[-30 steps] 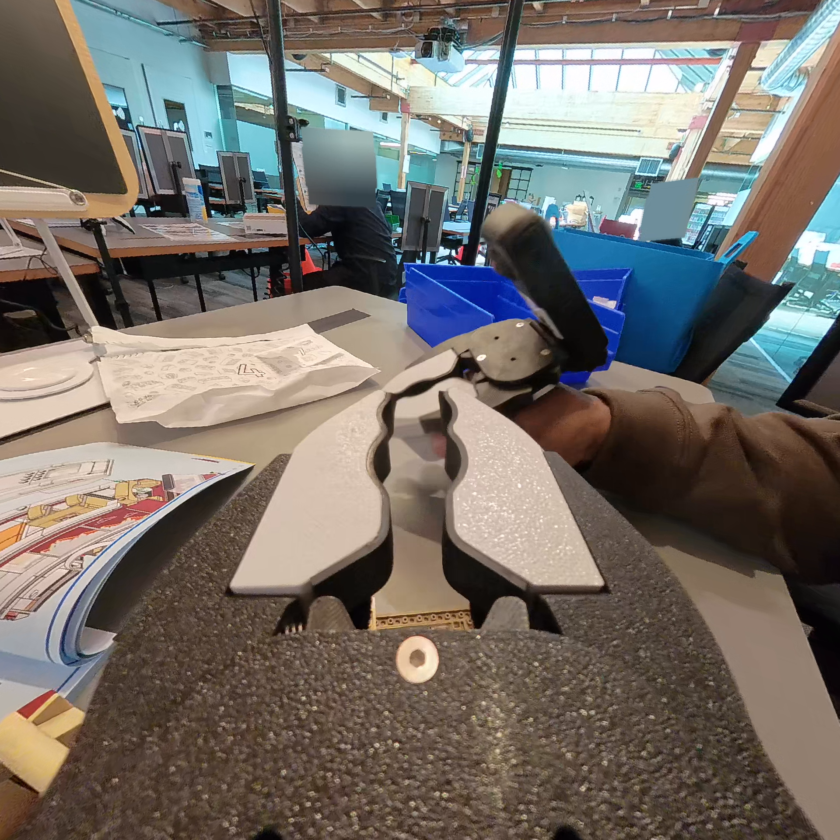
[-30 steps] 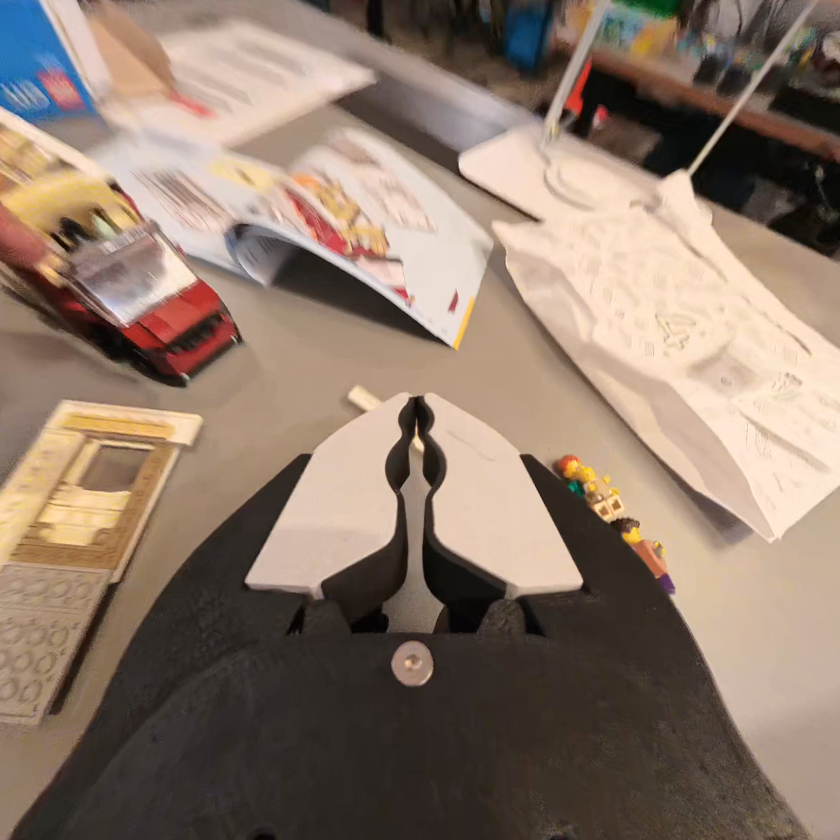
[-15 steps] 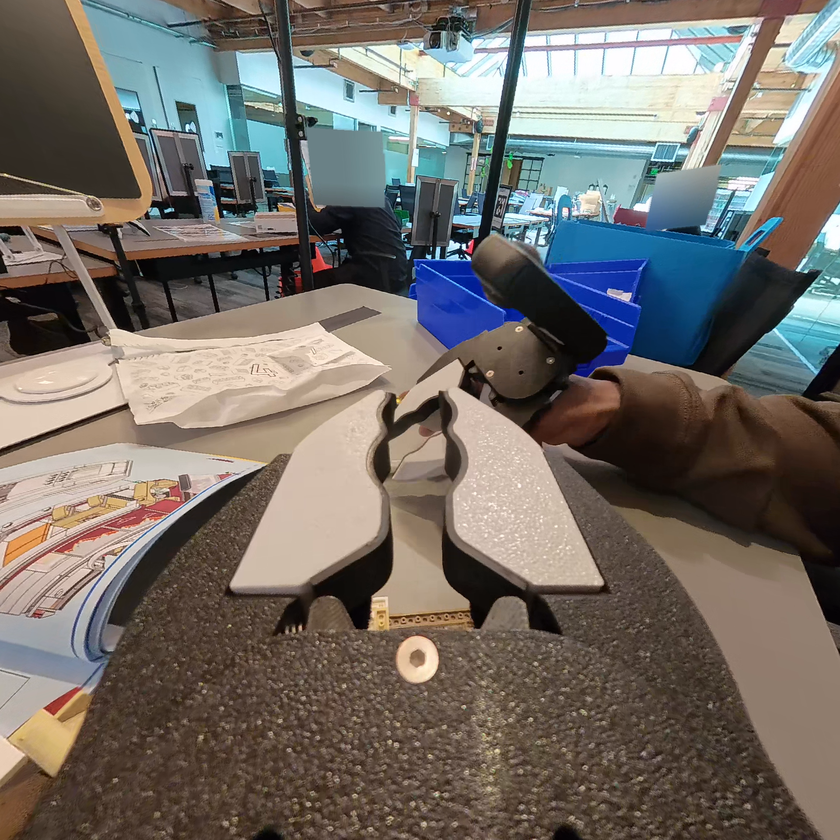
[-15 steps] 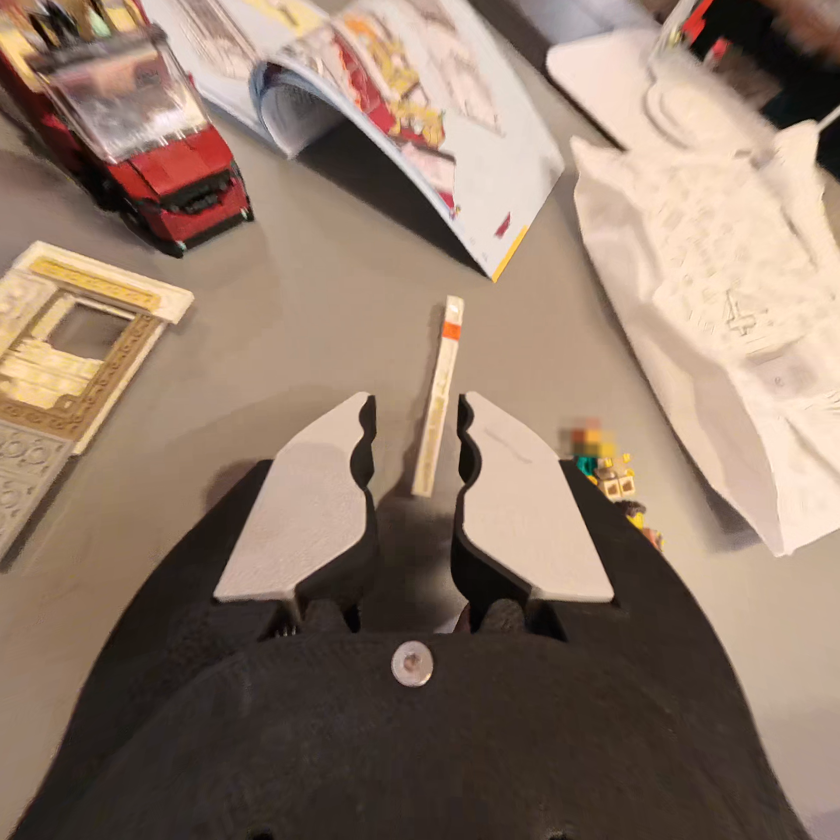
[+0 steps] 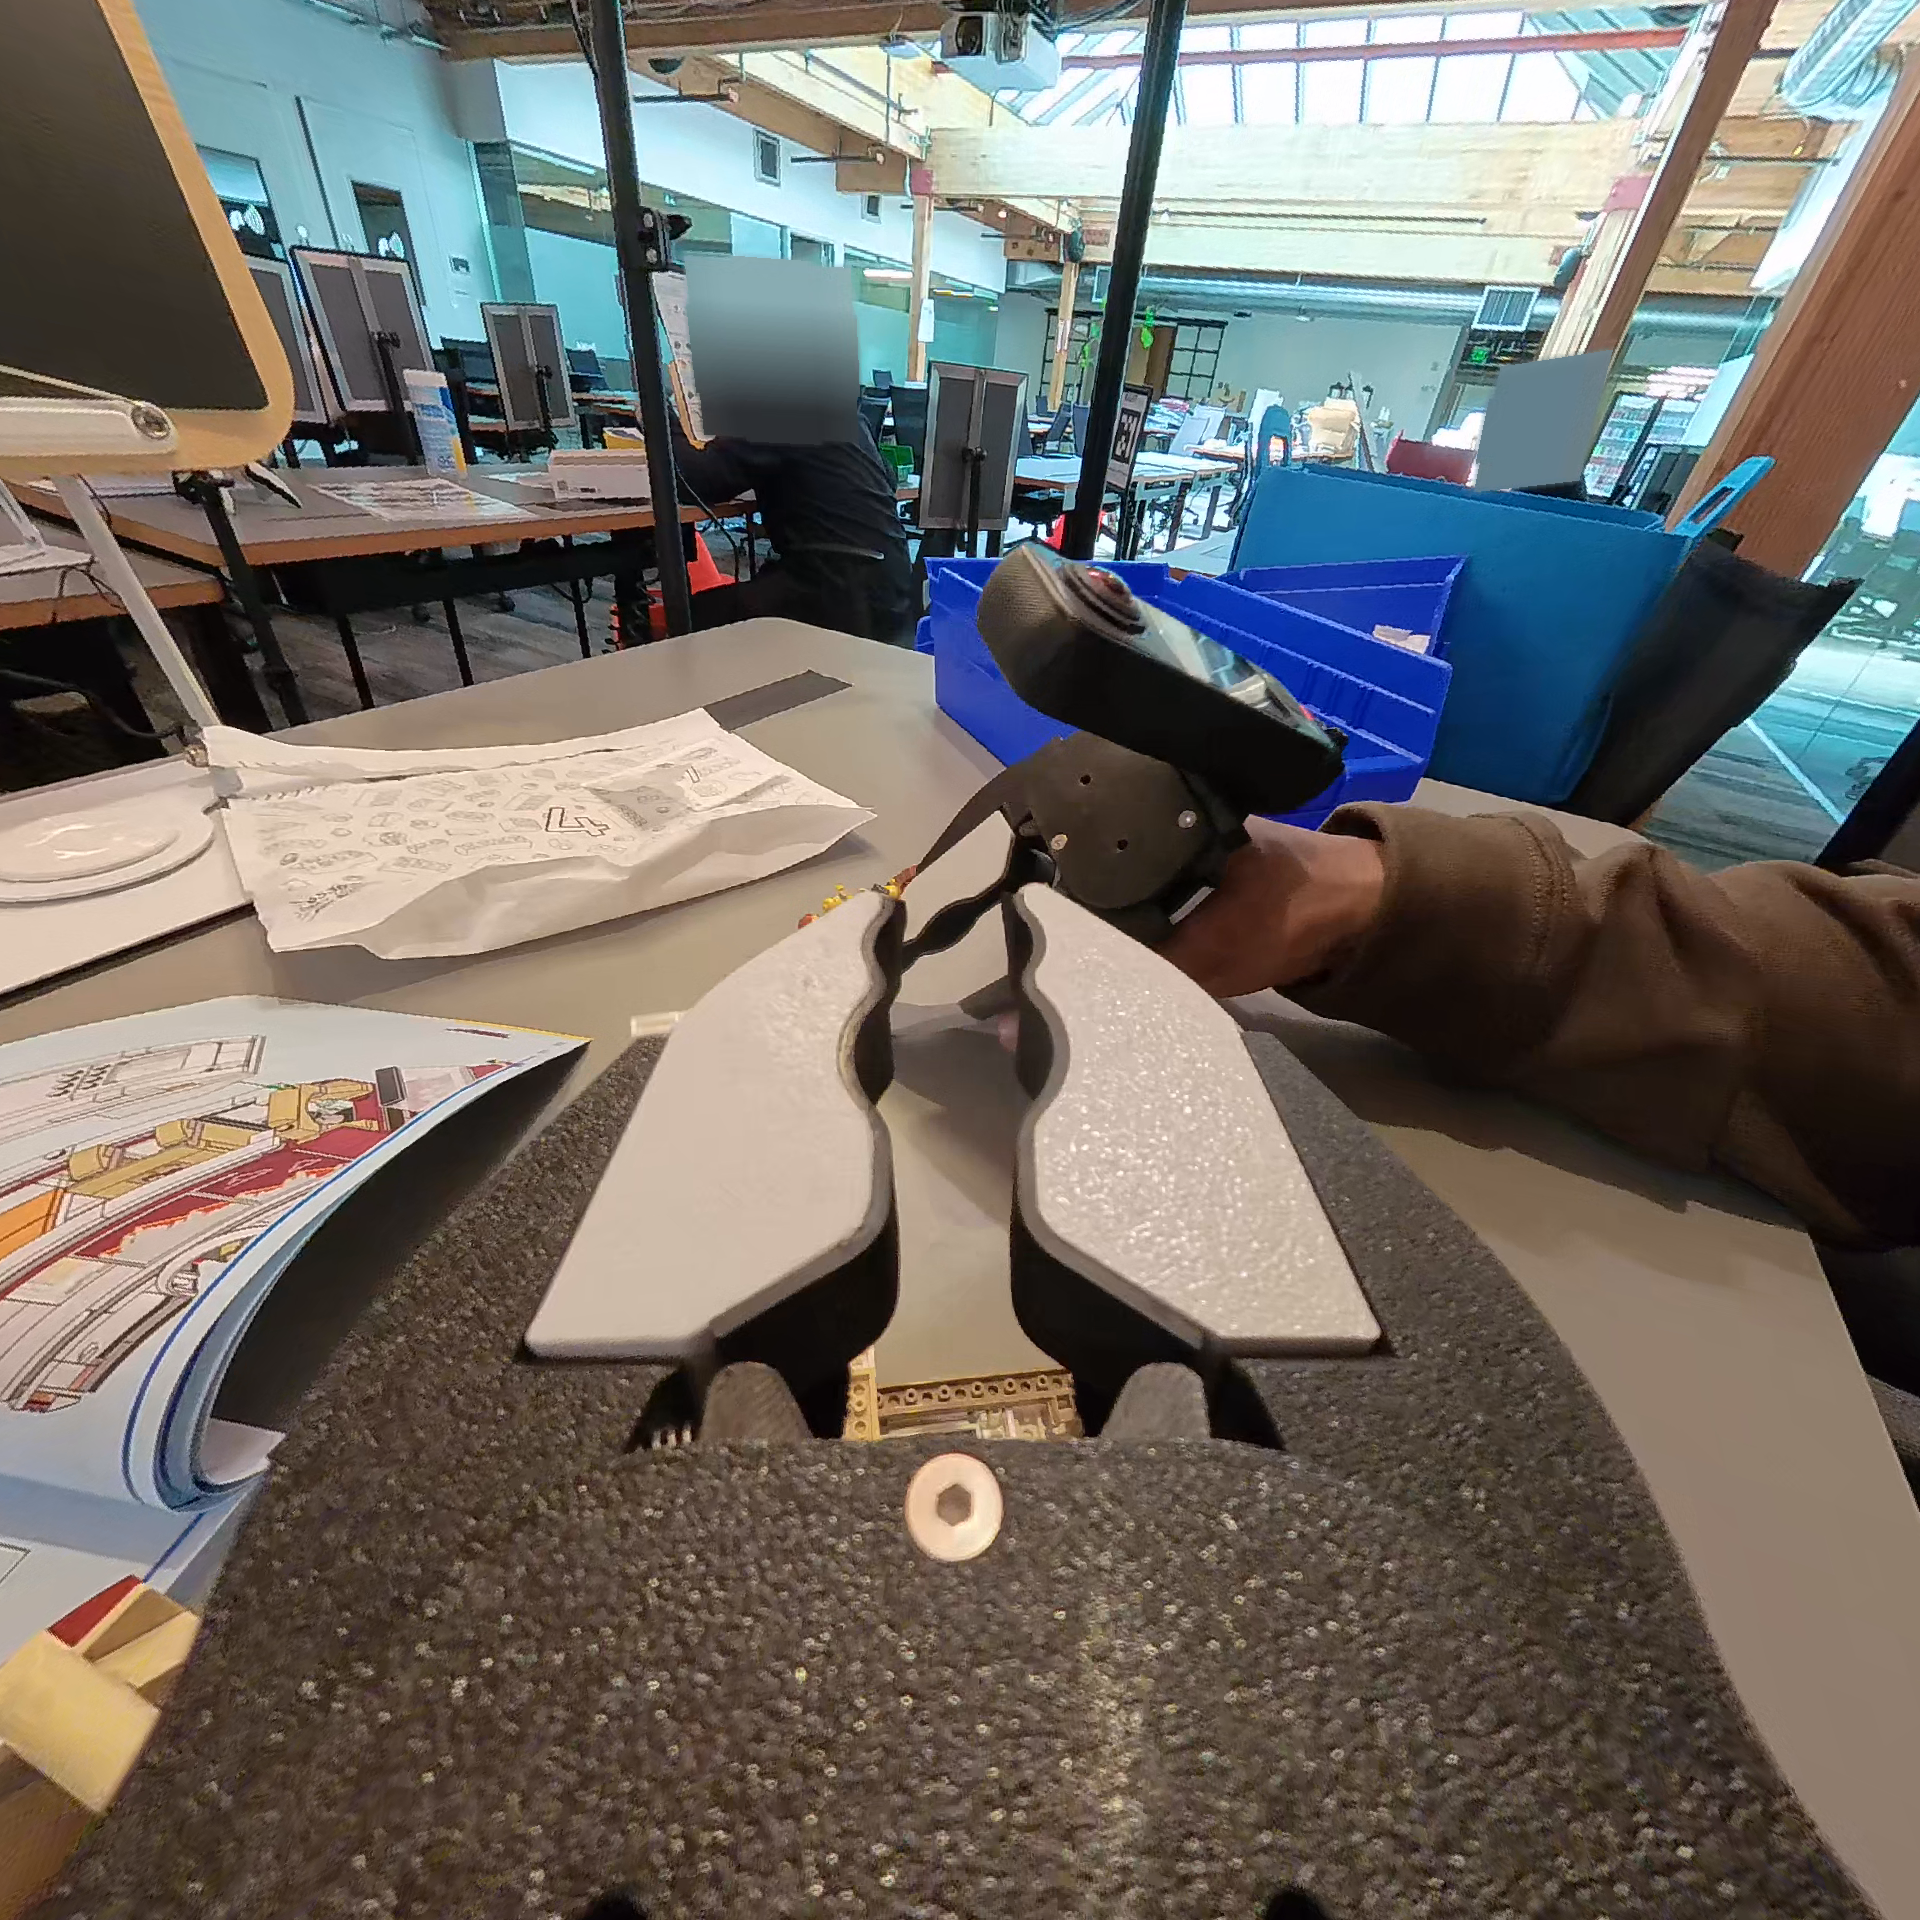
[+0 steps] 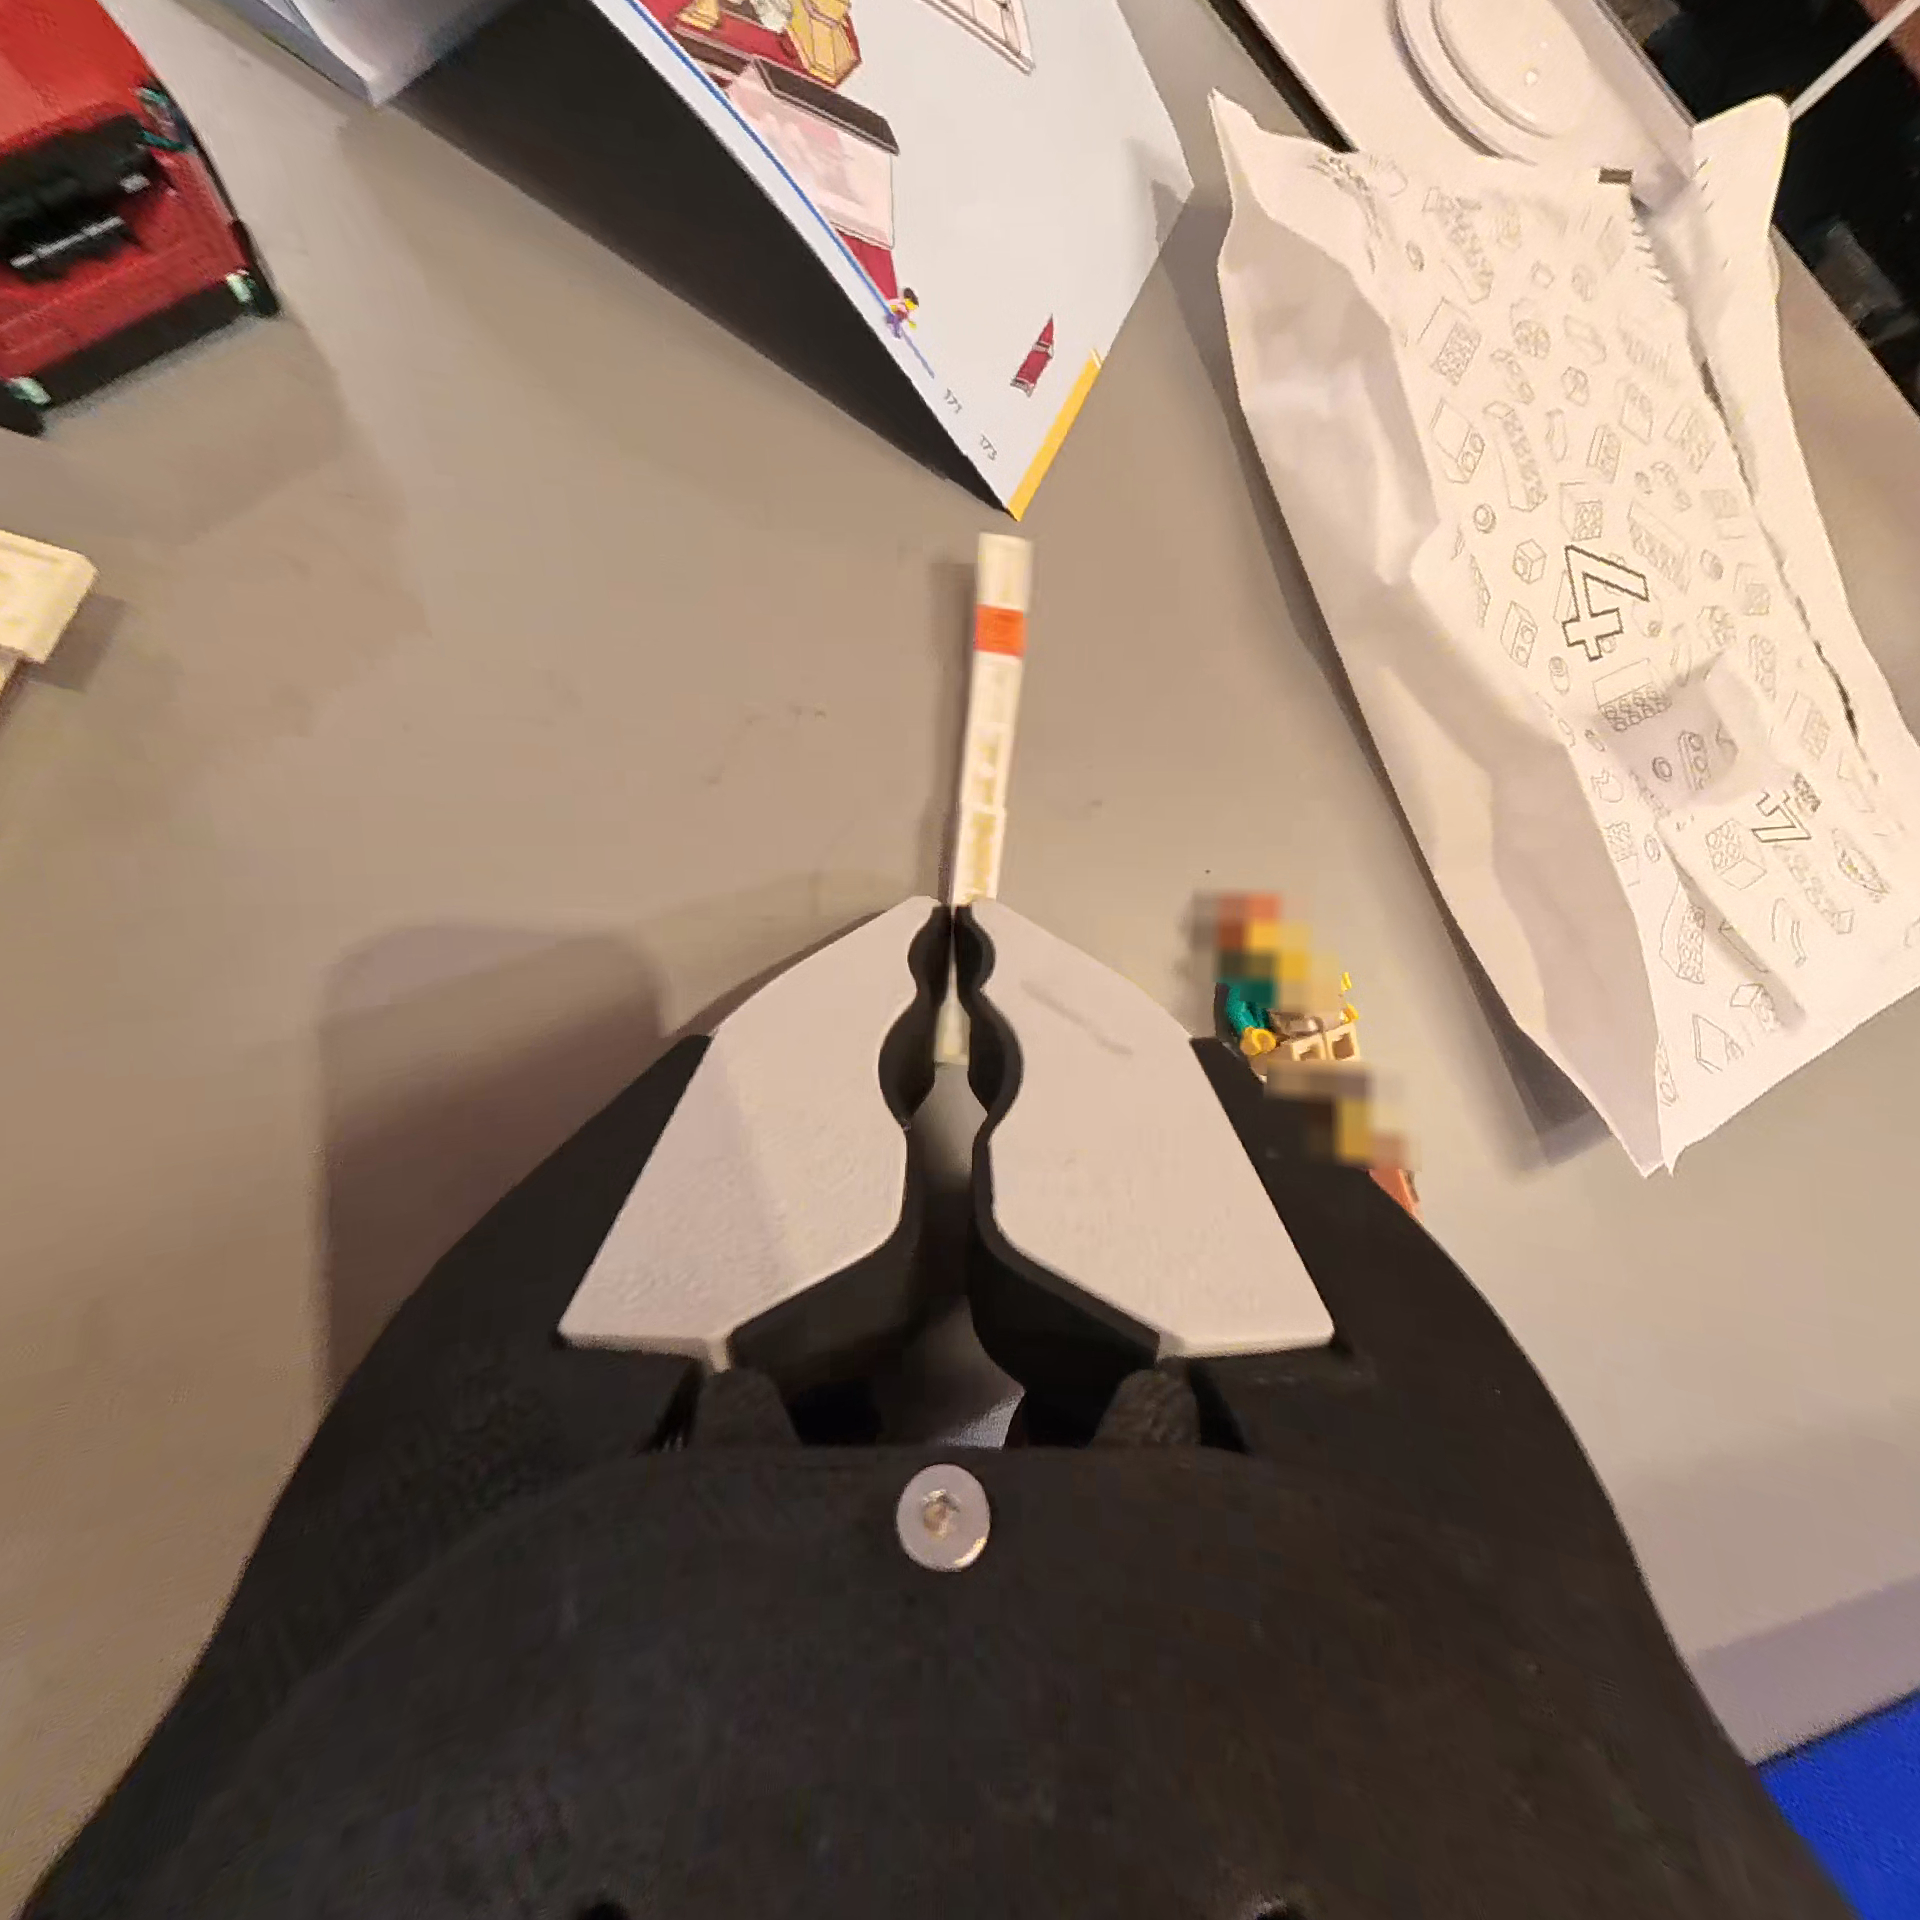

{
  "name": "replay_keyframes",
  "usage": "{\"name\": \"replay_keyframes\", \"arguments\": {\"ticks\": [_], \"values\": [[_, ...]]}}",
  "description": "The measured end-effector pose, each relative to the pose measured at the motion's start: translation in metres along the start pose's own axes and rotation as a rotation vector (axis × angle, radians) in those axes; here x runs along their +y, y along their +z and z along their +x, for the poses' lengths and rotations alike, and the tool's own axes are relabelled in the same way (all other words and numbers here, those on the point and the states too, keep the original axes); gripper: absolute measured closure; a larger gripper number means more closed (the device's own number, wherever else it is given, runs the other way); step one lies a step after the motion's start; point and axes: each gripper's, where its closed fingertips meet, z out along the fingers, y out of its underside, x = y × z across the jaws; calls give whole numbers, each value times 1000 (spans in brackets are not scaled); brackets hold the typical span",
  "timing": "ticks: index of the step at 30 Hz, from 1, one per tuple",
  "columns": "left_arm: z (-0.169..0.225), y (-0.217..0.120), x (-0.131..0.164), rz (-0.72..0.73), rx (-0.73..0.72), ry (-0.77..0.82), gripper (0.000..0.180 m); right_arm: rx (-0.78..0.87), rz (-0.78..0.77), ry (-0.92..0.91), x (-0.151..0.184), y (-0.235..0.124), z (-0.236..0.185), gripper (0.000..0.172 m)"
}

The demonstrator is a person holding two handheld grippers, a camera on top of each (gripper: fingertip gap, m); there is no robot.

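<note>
A long cream-white brick strip with an orange band (image 6: 992,717) lies along the grey table (image 6: 520,727), pointing away from the right gripper (image 6: 953,914), whose two grey fingertips are pressed together on the strip's near end, with the end running back between the pads. Just right of those fingers lies a small heap of toy figures (image 6: 1294,1023), partly under a mosaic patch. Beyond the strip's far end rests the corner of an open instruction booklet (image 6: 935,260), and to the right a crumpled white paper bag with printed brick drawings (image 6: 1558,520) lies partly over a white lamp base (image 6: 1496,62). At the far left stand a red brick-built vehicle (image 6: 104,249) and the corner of a cream brick panel (image 6: 36,603). The left gripper (image 5: 951,925) hangs above the table with its fingers a modest way apart and nothing between them; past its tips a hand in a brown sleeve (image 5: 1299,904) holds the other gripper. Blue bins (image 5: 1351,665) stand behind it, and a tan brick plate (image 5: 966,1397) shows under the left gripper's body.
</note>
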Motion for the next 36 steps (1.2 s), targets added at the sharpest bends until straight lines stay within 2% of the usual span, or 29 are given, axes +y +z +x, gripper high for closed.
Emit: {"name": "replay_keyframes", "arguments": {"ticks": [5, 9, 12, 14, 17, 22, 28, 32, 36], "values": [[-1, 1, 2, -5, 8, -25, 162, -39, 67, 21, -5, -9, -2, 170], [1, 1, 2, -6, 14, -29, 162, -47, 110, 44, -10, -15, 5, 151], [1, 2, 2, -9, 13, -20, 162, -98, 48, 71, 1, -9, 2, 139], [1, 2, 2, -9, 12, -18, 162, -107, 12, 60, 5, -5, 0, 139], [1, 2, 3, -13, 15, -22, 162, -65, 1, 13, 4, -3, 1, 163], [0, 2, 4, -18, 14, -31, 162, -42, 52, 37, -2, -7, 4, 164], [-3, 2, 4, -20, 9, -61, 162, -333, 319, 406, -40, -35, -4, 165], [-8, 3, 9, -36, 13, -133, 162, -505, 436, 537, -58, -53, -14, 165], [-16, 4, 14, -44, 1, -240, 162, -657, 567, 590, -79, -76, -29, 165]]}}
